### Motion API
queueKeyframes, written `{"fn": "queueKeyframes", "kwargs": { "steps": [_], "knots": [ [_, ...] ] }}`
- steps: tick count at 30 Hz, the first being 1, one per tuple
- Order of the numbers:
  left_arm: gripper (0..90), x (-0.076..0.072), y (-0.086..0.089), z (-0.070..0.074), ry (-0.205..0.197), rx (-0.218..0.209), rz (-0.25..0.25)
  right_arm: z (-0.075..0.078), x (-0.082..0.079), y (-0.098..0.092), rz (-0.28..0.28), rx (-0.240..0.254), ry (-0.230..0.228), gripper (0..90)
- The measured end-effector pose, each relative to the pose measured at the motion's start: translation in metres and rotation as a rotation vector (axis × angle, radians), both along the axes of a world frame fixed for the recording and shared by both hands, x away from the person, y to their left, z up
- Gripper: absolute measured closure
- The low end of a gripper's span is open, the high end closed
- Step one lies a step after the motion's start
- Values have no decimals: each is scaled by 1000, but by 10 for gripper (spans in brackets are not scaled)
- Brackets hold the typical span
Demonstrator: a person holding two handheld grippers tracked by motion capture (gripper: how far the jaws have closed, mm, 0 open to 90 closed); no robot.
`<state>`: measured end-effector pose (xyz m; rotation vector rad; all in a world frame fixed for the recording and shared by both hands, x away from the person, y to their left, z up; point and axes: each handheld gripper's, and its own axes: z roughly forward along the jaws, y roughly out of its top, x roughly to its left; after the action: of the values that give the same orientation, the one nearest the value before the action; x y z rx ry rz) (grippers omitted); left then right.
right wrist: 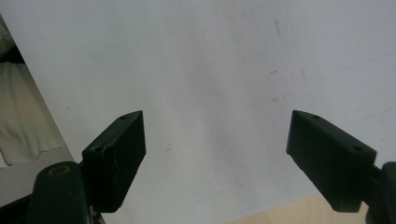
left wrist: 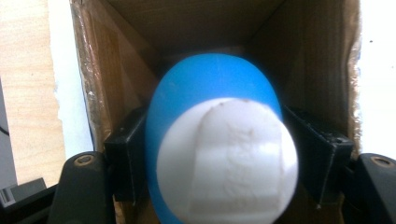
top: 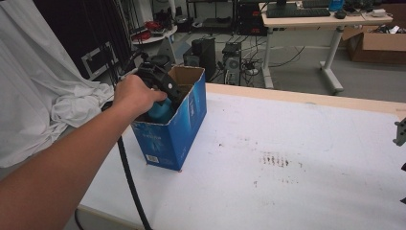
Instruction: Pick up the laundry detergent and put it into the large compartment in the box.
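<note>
One blue box [top: 178,125] stands open-topped near the left edge of the white table [top: 297,158]. 1 blue bottle w/ white cap [left wrist: 219,154] sits inside it, between the left gripper [left wrist: 219,158] jaws, which seem just clear of its sides, though close-up blur hides contact. Right gripper [right wrist: 215,154]: jaws wide apart over bare tabletop, holding nothing.

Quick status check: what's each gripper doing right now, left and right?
Left gripper: inside the blue cardboard box, jaws around the blue bottle with the white cap; whether the pads press cannot be told.
Right gripper: open, holding nothing, over the white table.
</note>
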<state>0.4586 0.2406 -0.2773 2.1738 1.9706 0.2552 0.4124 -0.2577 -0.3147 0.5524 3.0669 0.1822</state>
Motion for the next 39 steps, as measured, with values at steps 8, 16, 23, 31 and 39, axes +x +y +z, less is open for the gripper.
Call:
{"fn": "queueKeyframes", "kwargs": {
  "steps": [8, 16, 23, 31, 39],
  "knots": [
    [273, -3, 1, 13, -33, 1, 9, 3, -2, -1, 0, 4, -7, 197],
    [255, -7, 3, 22, -58, 9, 22, 5, -4, -1, 1, 8, -13, 197],
    [234, -12, 6, 38, -84, 10, 28, 8, -6, -3, 3, 9, -20, 197],
    [211, -19, -5, 62, -123, -16, -36, 10, -7, -1, 3, 11, -24, 197],
    [193, -25, -30, 75, -151, -48, -139, 11, -8, 1, 7, 13, -28, 197]
  ]
}}
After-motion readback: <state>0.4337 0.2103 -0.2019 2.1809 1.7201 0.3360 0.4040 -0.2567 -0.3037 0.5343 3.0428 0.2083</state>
